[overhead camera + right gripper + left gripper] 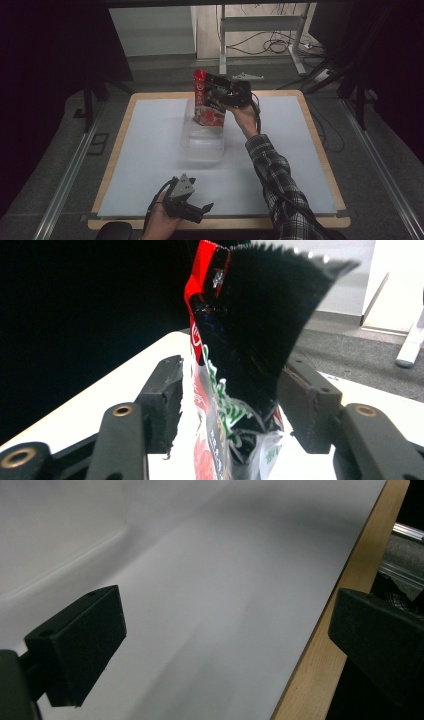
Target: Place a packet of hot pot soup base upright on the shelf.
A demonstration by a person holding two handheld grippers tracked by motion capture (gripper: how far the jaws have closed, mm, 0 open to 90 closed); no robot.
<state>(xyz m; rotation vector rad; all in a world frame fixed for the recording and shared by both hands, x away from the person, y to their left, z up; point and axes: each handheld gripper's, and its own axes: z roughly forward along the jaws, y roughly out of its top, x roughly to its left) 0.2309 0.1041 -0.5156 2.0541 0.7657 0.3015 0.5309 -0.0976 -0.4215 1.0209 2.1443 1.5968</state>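
Dark floor and trailing cables frame the wooden-edged table [320,150], its top covered by a white sheet. From the high view, your right gripper [223,95] holds at the upper part of a red-and-black snack pouch [207,100], which stands upright in or just over a clear plastic container [202,142] near the table's far middle; whether the pouch's base rests on the container you cannot tell from here. Your left gripper [200,209] waits near the front edge, jaws apart and nothing between them.

Left gripper view: both black jaws stand wide over bare white sheet, with the table's wooden edge running past on the right.

Right gripper view: the pouch [235,365] rises between your jaws, serrated top seal upward. The right-hand pad sits against the foil, while a sliver of light shows at the left pad, so the jaws look slackened, not clamped on it.

Judging by its look, the pouch is light, soft, crinkly and slippery. Take it by the flat sealed top strip, and pinch gently so the contents are not crushed
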